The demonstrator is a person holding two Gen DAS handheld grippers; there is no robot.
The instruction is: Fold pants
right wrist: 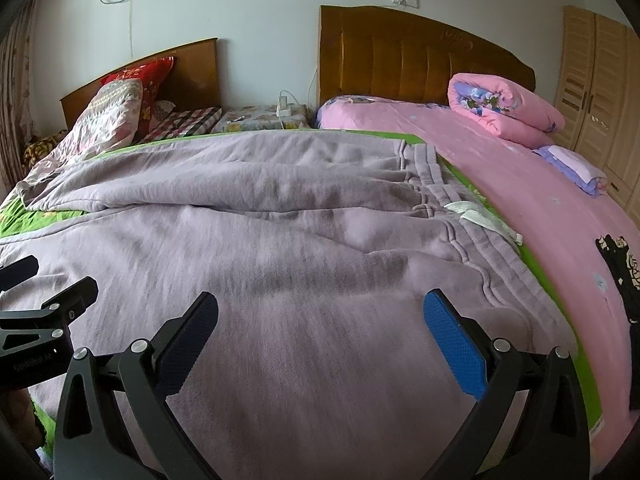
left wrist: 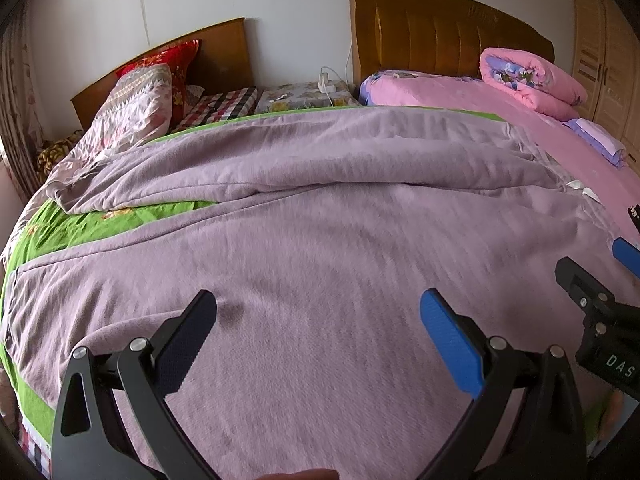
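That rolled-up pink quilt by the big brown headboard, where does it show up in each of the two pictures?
Left wrist view: the rolled pink quilt lies upper right, below the headboard.
Right wrist view: the same quilt again lies upper right, slightly lower in the picture.
Shared landmark: the brown padded headboard behind it.

The pants (right wrist: 280, 264) across the middle of the frame are soft, matt lilac fleece with a ribbed waistband, the sheet (right wrist: 520, 184) at right is matt pink cloth, the headboard (right wrist: 420, 56) at upper right is glossy brown wood, and the gripper pads (right wrist: 456, 344) are textured blue plastic.
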